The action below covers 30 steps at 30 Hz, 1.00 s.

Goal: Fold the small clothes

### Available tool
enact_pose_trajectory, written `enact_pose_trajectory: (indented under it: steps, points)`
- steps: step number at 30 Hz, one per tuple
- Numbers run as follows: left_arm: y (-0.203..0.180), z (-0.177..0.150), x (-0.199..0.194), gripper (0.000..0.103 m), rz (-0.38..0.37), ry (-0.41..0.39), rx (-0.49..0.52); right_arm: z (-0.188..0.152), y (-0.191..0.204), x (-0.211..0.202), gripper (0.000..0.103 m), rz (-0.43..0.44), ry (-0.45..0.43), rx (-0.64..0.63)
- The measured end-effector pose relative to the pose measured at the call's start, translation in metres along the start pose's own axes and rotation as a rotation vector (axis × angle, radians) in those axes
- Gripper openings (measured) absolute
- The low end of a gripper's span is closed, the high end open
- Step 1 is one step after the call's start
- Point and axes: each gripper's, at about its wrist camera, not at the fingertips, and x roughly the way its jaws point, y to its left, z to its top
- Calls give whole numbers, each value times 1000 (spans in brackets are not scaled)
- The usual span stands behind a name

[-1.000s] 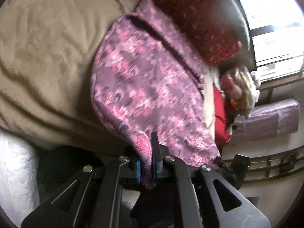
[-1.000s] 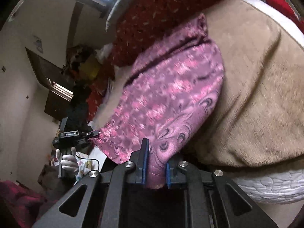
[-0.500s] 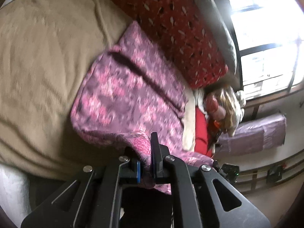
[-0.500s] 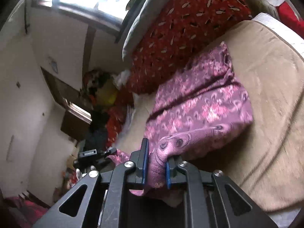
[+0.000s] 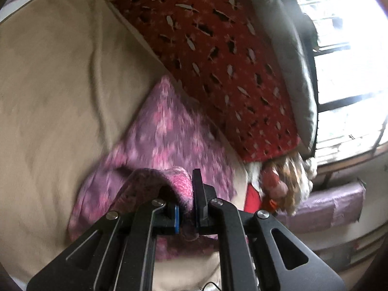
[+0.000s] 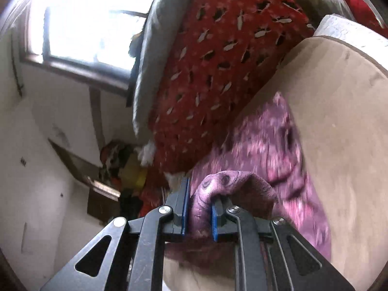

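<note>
A purple garment with a pink floral print [image 5: 167,135] lies on a beige blanket [image 5: 53,77]; it also shows in the right wrist view [image 6: 274,145]. My left gripper [image 5: 186,208] is shut on one near corner of the garment, which bunches over the left finger. My right gripper [image 6: 197,211] is shut on the other near corner, draped over its right finger. Both held corners are lifted and curl forward over the rest of the cloth, which is blurred by motion.
A red patterned cushion [image 5: 218,55] leans behind the garment, with a grey pillow [image 5: 286,48] behind it; the cushion also shows in the right wrist view [image 6: 218,72]. A doll and clutter [image 5: 278,181] sit by the window. The white mattress edge [image 6: 346,31] shows far right.
Both grippers have carried the held corners forward over the garment toward the red cushion, so the cloth is doubling over and looks shorter.
</note>
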Motion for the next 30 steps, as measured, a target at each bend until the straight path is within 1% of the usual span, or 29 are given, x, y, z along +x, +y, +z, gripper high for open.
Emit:
enact_pose_trajectory:
  steps: [4, 8, 12, 13, 14, 16, 17, 19, 20, 21, 23, 24, 25, 26, 27, 28, 30]
  points:
    - [-6, 41, 40, 6, 38, -7, -13, 33, -25, 34, 14, -22, -28, 47]
    - [-5, 79, 87, 6, 109, -6, -23, 68, -52, 67, 14, -55, -64, 93]
    - [6, 100, 124, 6, 168, 13, -63, 95, -79, 90, 14, -92, -101, 142]
    - [10, 103, 132, 6, 182, 22, -76, 100, -86, 95, 14, -122, -103, 154]
    - [15, 107, 141, 6, 198, 36, -90, 103, -90, 97, 18, -139, -97, 157]
    - [20, 110, 148, 6, 217, 55, -109, 107, -93, 99, 19, -154, -83, 148]
    - [23, 112, 149, 6, 213, 67, -125, 108, -92, 96, 19, -160, -79, 136]
    - [26, 115, 145, 6, 183, 79, -155, 109, -91, 89, 29, -177, -89, 119]
    - [28, 116, 140, 6, 153, 78, -176, 109, -91, 78, 41, -192, -116, 118]
    - [28, 116, 134, 7, 122, 78, -189, 108, -93, 69, 49, -190, -146, 128]
    - [28, 118, 121, 10, 75, 62, -198, 107, -96, 54, 51, -175, -194, 135]
    - [27, 119, 114, 18, 72, 43, -197, 106, -95, 50, 51, -184, -184, 117]
    - [27, 122, 105, 32, 69, 17, -196, 105, -92, 51, 51, -206, -157, 89]
    - [28, 124, 92, 41, 65, -23, -196, 102, -88, 54, 51, -235, -121, 55]
    - [30, 125, 84, 56, 66, -48, -200, 100, -85, 60, 52, -263, -85, 25]
    - [31, 126, 80, 60, 74, -59, -198, 97, -81, 67, 52, -297, -42, -10]
    - [32, 124, 80, 60, 107, -29, -157, 91, -74, 81, 53, -353, 21, -72]
